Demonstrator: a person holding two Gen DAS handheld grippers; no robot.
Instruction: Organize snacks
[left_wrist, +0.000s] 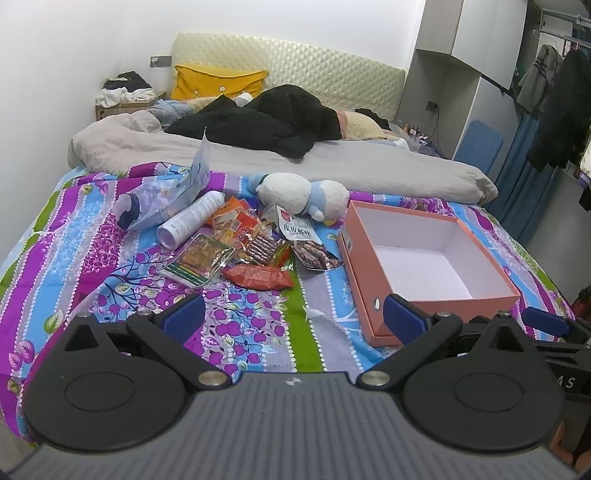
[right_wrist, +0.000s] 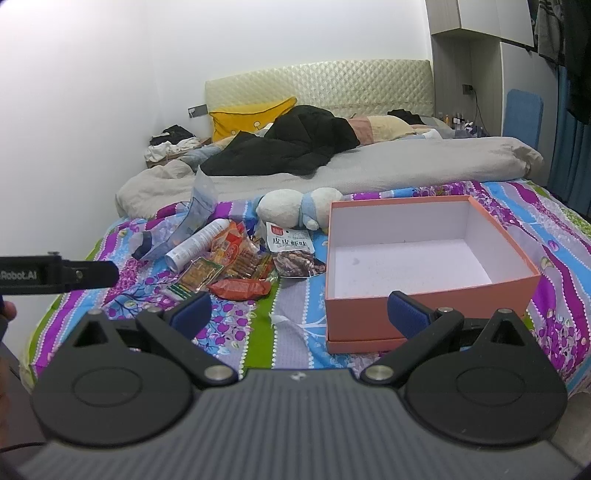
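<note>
A pile of snack packets (left_wrist: 240, 236) lies on the flowered bedspread (left_wrist: 258, 332), with a red packet (left_wrist: 256, 277) at its front and a white-and-brown packet (left_wrist: 306, 240) at its right. An empty orange box (left_wrist: 424, 258) with a white inside stands to the right of the pile. My left gripper (left_wrist: 293, 319) is open and empty, hovering short of the pile and the box. In the right wrist view the pile (right_wrist: 236, 262), the red packet (right_wrist: 240, 288) and the box (right_wrist: 424, 258) show again. My right gripper (right_wrist: 300, 314) is open and empty, in front of the box.
A white spray can (left_wrist: 192, 219), a clear blue plastic bag (left_wrist: 166, 195) and a white plush toy (left_wrist: 299, 195) lie behind the snacks. A grey duvet (left_wrist: 258, 155), black clothes and a yellow pillow fill the far bed. The left gripper's side (right_wrist: 55, 277) shows at the left.
</note>
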